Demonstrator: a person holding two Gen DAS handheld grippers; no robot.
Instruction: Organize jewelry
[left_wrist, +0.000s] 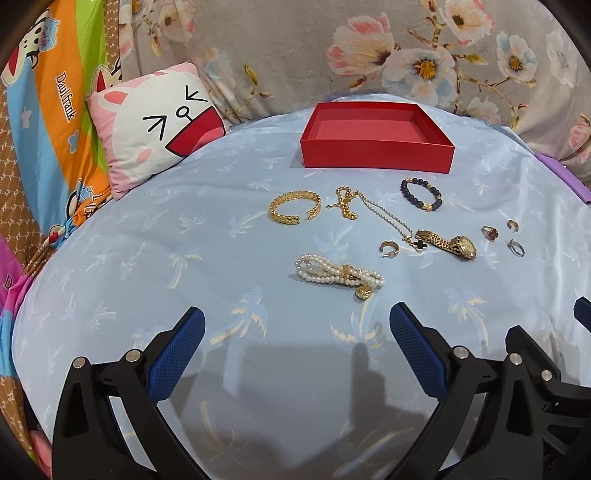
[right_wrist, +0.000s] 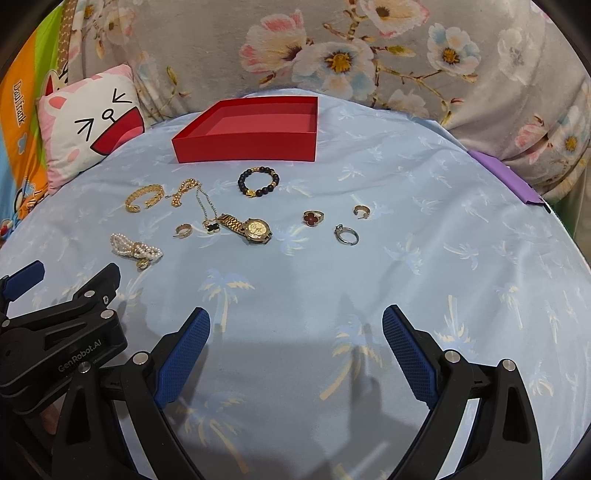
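We hold the left tongs (left_wrist: 297, 325) and the right tongs (right_wrist: 295, 325) side by side above the near part of the surface (right_wrist: 443, 236), which is covered in a light blue cloth printed with palm trees. Both sets of tongs are spread wide with nothing between their blue pads, and neither touches any jewelry.

Beyond them the jewelry lies loose on the cloth. Nearest the left tongs is a pearl bracelet (left_wrist: 338, 275) with a gold heart charm. Farther back sit a gold cuff (left_wrist: 294, 209), a gold chain necklace (left_wrist: 369, 212) with a black clover pendant, and a dark bead bracelet (left_wrist: 422, 194). A gold watch (right_wrist: 251, 228) lies beside the pendant, with a small gold hoop earring (right_wrist: 183, 229) just on the pendant's other side. To the right of the watch we see a ring with a red clover (right_wrist: 313, 218), a silver ring (right_wrist: 346, 235) and a second gold hoop (right_wrist: 360, 211), each apart from the others.

An open red box (left_wrist: 376, 151) stands at the far edge, behind the bead bracelet, and holds nothing. A cartoon cushion (left_wrist: 155, 122) leans at the far left.
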